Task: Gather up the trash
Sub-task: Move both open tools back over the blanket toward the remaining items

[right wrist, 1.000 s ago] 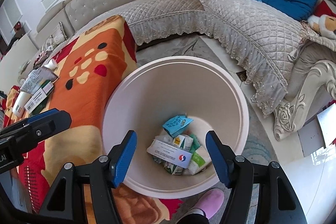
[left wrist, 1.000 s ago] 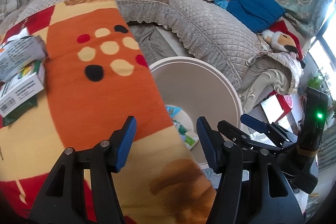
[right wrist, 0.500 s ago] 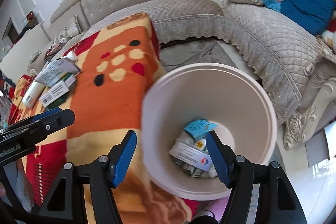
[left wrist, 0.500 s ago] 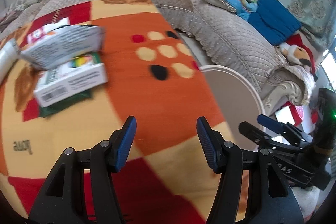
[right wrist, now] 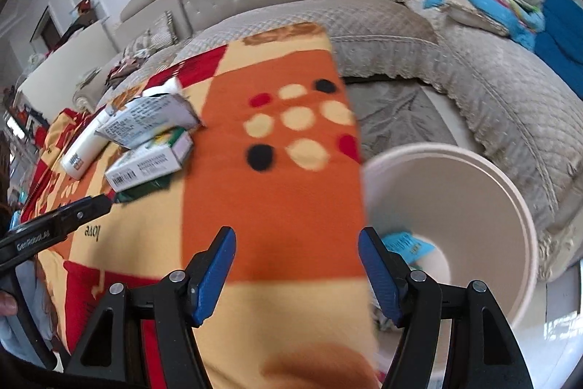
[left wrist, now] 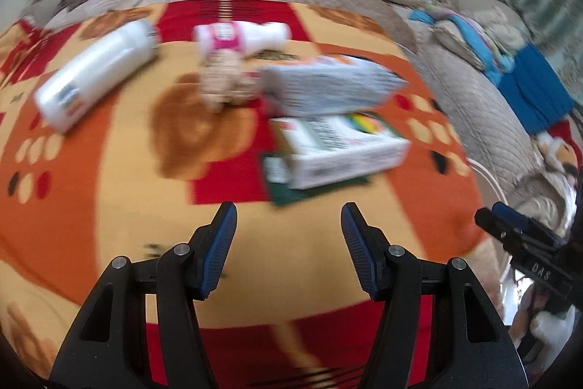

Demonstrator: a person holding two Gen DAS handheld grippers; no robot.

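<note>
Right now I am running both tools empty: the left gripper [left wrist: 288, 250] is standing with its jaws parted and nothing between them, and the right gripper [right wrist: 297, 274] is likewise spread and bare. I am aiming the left one at the trash lying on the patterned blanket [left wrist: 109, 206], where a grey carton [left wrist: 328, 90] is leaning on a white and green box [left wrist: 342, 152], with a white bottle [left wrist: 94, 75] and a small pink bottle [left wrist: 240, 37] lying on their sides further off. I am judging the boxes the nearest pick, since they are sitting just ahead of the left pads. Beside the blanket's edge the cream bin [right wrist: 473, 206] is standing open, with wrappers already at its bottom, close enough for short drops.
</note>
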